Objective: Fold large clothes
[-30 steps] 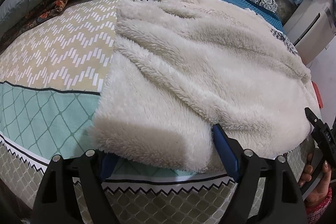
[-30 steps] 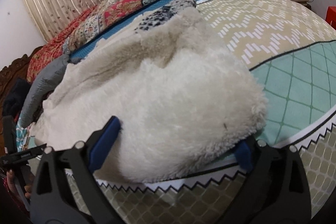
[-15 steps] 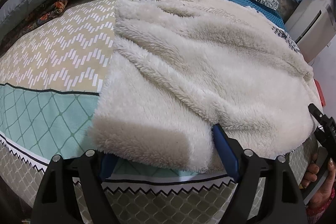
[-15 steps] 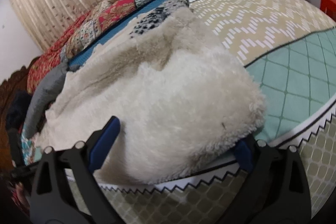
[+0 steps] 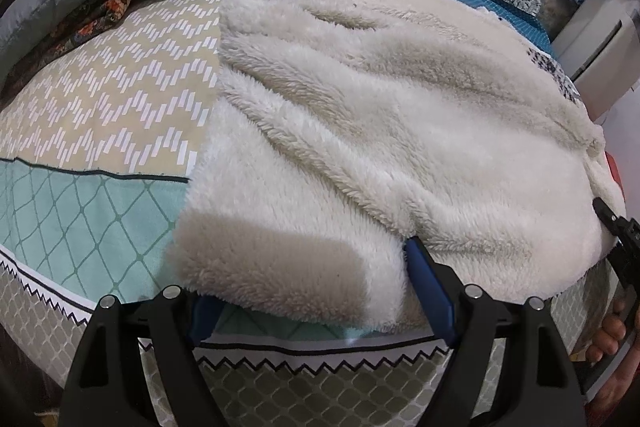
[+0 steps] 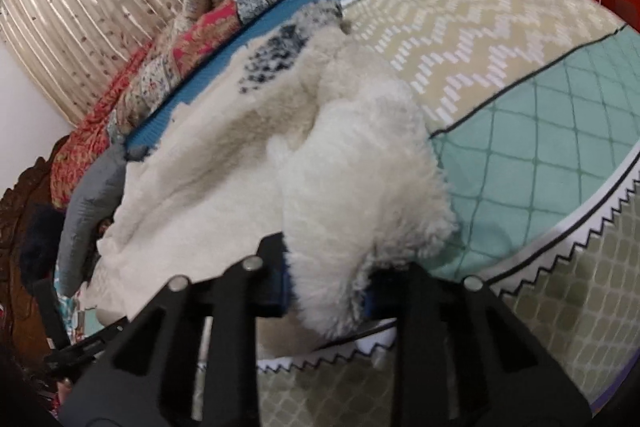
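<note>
- Your fleece garment (image 5: 400,131) lies spread over the bed (image 5: 100,115), its hem at the near edge.
- Your right gripper (image 6: 326,291) has just been closing and now pinches the hem corner (thick, soft, bulky pile).
- Your left gripper (image 5: 312,303) straddles the other corner, jaws wide; bite deep there.
</note>
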